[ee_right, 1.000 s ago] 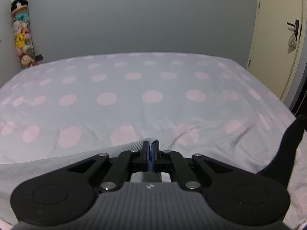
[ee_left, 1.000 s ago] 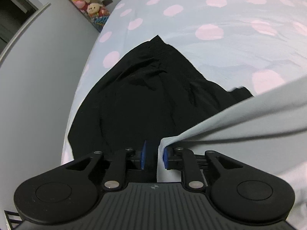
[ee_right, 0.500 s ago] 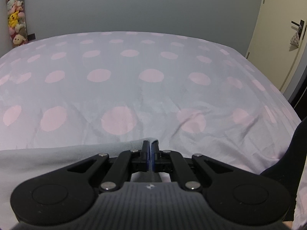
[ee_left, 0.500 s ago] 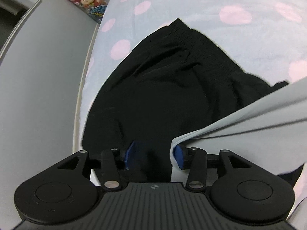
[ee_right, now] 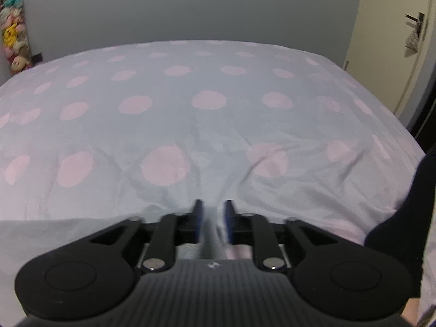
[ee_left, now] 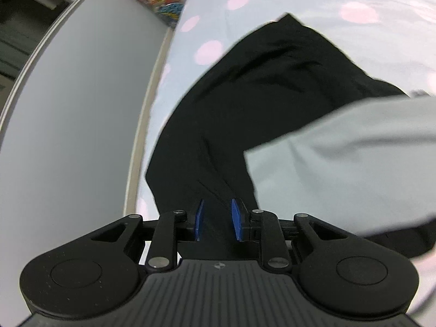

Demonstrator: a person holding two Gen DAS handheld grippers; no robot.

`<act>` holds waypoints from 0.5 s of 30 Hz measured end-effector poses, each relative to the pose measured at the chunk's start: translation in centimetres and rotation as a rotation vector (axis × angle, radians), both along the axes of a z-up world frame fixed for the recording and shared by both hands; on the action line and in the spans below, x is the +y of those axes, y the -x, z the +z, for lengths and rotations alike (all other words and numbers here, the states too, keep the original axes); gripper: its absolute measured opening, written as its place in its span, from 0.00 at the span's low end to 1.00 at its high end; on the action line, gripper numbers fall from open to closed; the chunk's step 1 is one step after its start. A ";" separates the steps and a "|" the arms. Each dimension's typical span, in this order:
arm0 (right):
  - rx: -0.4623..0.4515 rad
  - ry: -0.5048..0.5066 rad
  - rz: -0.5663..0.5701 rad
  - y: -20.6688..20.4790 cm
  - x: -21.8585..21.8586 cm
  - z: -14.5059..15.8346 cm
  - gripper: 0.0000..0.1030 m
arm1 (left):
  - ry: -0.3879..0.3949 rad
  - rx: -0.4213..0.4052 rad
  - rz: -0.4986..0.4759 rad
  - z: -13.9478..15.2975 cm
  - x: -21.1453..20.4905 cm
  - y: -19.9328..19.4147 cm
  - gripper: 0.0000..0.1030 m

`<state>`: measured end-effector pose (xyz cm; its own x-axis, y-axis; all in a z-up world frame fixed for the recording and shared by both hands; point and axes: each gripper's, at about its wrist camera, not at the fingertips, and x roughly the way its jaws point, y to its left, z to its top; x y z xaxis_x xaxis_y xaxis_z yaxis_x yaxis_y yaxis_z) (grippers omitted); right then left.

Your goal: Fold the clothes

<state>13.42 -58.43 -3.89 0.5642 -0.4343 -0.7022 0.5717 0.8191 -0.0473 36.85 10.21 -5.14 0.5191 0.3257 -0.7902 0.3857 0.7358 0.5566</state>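
A black garment [ee_left: 259,95] lies spread on the polka-dot bed sheet [ee_left: 299,0] near the bed's left edge. A light grey garment [ee_left: 340,169] lies over its right part. My left gripper [ee_left: 217,219] hovers over the black cloth just left of the grey edge. Its jaws are closing and stand open, with nothing between the blue pads [ee_left: 235,219]. In the right wrist view my right gripper [ee_right: 213,219] is opening. A fold of the light grey garment [ee_right: 54,234] still sits loosely between its parted pads. A piece of the black garment [ee_right: 395,218] shows at the right.
The bed sheet [ee_right: 218,136] stretches wide ahead of the right gripper. A grey wall [ee_left: 68,109] runs close along the bed's left edge. Stuffed toys [ee_right: 13,41] hang in the far corner. A cream door [ee_right: 387,41] stands at the far right.
The left gripper let go of the grey garment's edge, slid left over the black cloth, and its jaws widened then narrowed. The right gripper, shut on the grey fold, has opened.
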 end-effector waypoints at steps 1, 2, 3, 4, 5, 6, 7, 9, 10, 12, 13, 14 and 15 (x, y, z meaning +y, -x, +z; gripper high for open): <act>-0.009 0.003 -0.004 0.6 0.0 0.5 0.33 | 0.006 0.009 -0.021 0.1 0.0 1.0 0.20; -0.018 0.006 -0.009 1.1 0.0 1.0 0.33 | 0.011 0.018 -0.038 0.2 0.1 2.0 0.20; -0.027 0.007 -0.013 1.7 0.0 1.5 0.33 | 0.017 0.028 -0.057 0.4 0.0 3.1 0.21; -0.033 0.001 -0.009 2.5 0.1 1.9 0.33 | 0.028 0.038 -0.077 0.5 -0.4 4.3 0.21; -0.037 -0.006 -0.004 3.3 0.3 2.4 0.33 | 0.042 0.046 -0.093 0.6 -0.4 5.2 0.22; -0.039 -0.019 0.005 4.1 0.5 2.7 0.33 | 0.058 0.053 -0.111 0.6 -0.5 6.2 0.23; -0.039 -0.029 0.014 4.9 0.7 3.0 0.33 | 0.074 0.059 -0.131 0.7 -0.6 7.5 0.27; -0.028 -0.052 0.042 6.8 1.5 3.4 0.33 | 0.102 0.069 -0.160 0.9 -0.7 9.8 0.31; -0.018 -0.061 0.058 7.7 2.0 3.5 0.33 | 0.115 0.078 -0.177 0.9 -0.8 10.9 0.33; 0.010 -0.082 0.089 9.6 2.9 3.5 0.33 | 0.127 0.093 -0.210 0.7 -1.0 12.9 0.37; 0.030 -0.091 0.101 10.5 3.4 3.3 0.33 | 0.129 0.100 -0.225 0.5 -1.1 13.8 0.38; 0.050 -0.100 0.113 11.4 3.9 3.1 0.33 | 0.131 0.105 -0.237 0.3 -1.1 14.6 0.38; 0.069 -0.109 0.122 12.4 4.3 2.9 0.33 | 0.133 0.111 -0.246 0.0 -1.1 15.4 0.38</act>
